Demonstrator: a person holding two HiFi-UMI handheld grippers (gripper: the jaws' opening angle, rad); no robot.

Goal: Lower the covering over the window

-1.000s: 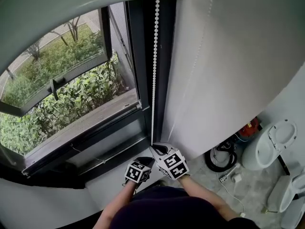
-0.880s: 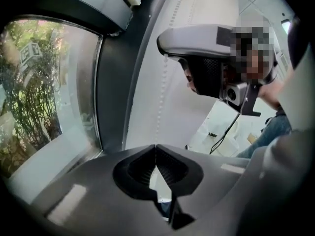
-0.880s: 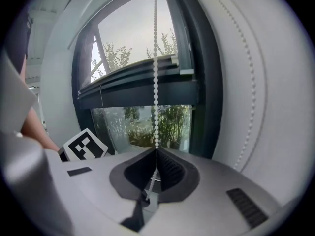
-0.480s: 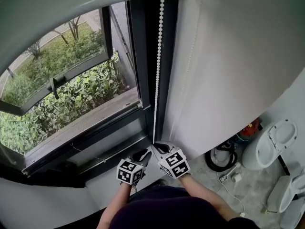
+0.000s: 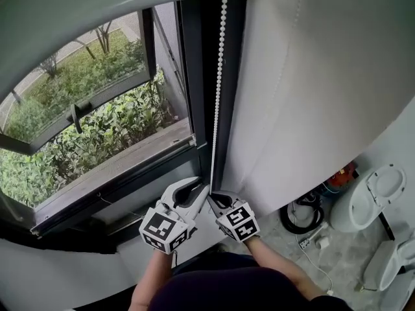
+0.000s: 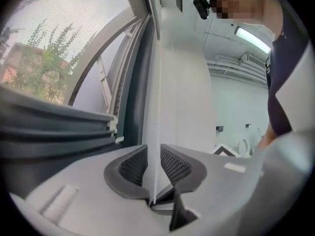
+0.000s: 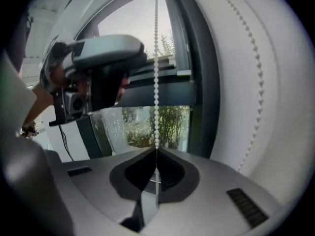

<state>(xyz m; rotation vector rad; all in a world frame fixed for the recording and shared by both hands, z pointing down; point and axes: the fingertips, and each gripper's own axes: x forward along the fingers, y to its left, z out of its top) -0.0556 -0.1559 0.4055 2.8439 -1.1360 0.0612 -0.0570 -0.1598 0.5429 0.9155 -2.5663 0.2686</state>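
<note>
The pale roller blind (image 5: 91,8) is rolled up across the top of the window. Its white bead chain (image 5: 219,83) hangs straight down the dark frame (image 5: 194,76). My right gripper (image 5: 212,199) is shut on the chain's lower end, and in the right gripper view the chain (image 7: 156,68) runs into the closed right gripper (image 7: 156,152). My left gripper (image 5: 198,188) sits just left of it, slightly higher. Its jaws have just been opening. In the left gripper view the chain (image 6: 158,97) passes loosely through the gap of the left gripper (image 6: 154,154), untouched by the pads.
A white surface (image 5: 324,89) with a second bead chain (image 5: 285,63) fills the right side. White sanitary fixtures (image 5: 366,196), coiled cables (image 5: 299,218) and a red item (image 5: 341,172) lie on the floor at lower right. Green shrubs (image 5: 97,135) show outside the glass.
My left gripper has risen from beside the right one, up alongside the chain, and its jaws have parted. The right gripper has stayed where it was, still clamped on the chain.
</note>
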